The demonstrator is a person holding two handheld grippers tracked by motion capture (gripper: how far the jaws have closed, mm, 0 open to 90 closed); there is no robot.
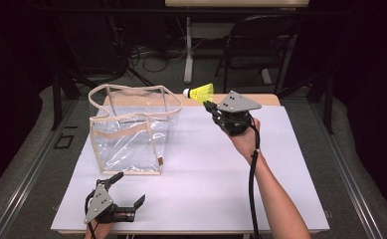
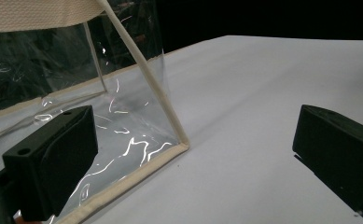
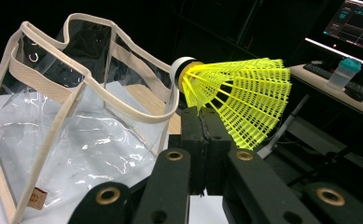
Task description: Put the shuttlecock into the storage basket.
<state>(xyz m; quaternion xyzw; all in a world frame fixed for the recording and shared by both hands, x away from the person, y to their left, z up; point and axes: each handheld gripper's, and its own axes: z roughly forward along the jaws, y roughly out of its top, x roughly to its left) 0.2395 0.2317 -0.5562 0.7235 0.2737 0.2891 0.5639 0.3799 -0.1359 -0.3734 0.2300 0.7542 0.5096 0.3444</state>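
My right tool [image 1: 210, 106] pinches the yellow plastic shuttlecock [image 1: 200, 92] by its skirt, just beside the clear beige-trimmed plastic bag [image 1: 131, 130]. I should centre it over the mouth before letting go. My left tool [image 1: 127, 188], jaws apart, waits near the bag's base.

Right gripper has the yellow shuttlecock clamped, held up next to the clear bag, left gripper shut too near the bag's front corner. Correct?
Not quite: the left gripper is open, its jaws standing wide apart in the left gripper view. The rest holds: the right gripper clamps the yellow shuttlecock beside the clear bag.
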